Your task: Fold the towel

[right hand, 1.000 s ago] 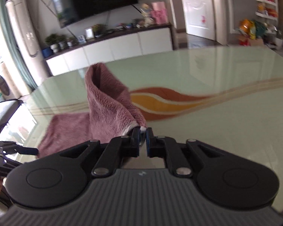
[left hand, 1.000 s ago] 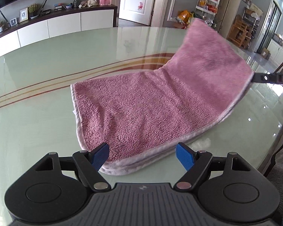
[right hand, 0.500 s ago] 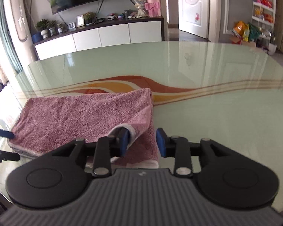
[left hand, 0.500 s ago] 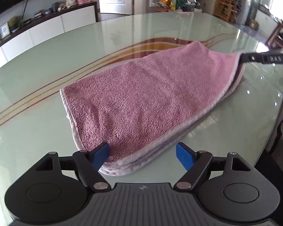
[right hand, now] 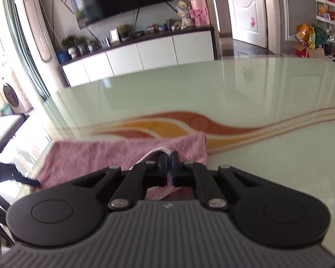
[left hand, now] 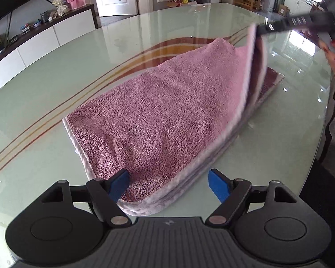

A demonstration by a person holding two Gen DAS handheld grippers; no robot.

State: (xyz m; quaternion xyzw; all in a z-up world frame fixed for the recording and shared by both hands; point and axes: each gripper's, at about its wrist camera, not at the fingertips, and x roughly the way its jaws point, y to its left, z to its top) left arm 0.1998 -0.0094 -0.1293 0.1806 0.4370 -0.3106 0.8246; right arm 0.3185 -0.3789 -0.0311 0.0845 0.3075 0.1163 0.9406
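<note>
Left wrist view, R tongs (left hand: 260, 29) lettering blurred, gripping pink towel (left hand: 167, 111) edge

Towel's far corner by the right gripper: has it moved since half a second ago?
Yes. The towel corner has lifted off the glass table again, pinched by the right gripper, whose jaws have just closed on it.
</note>
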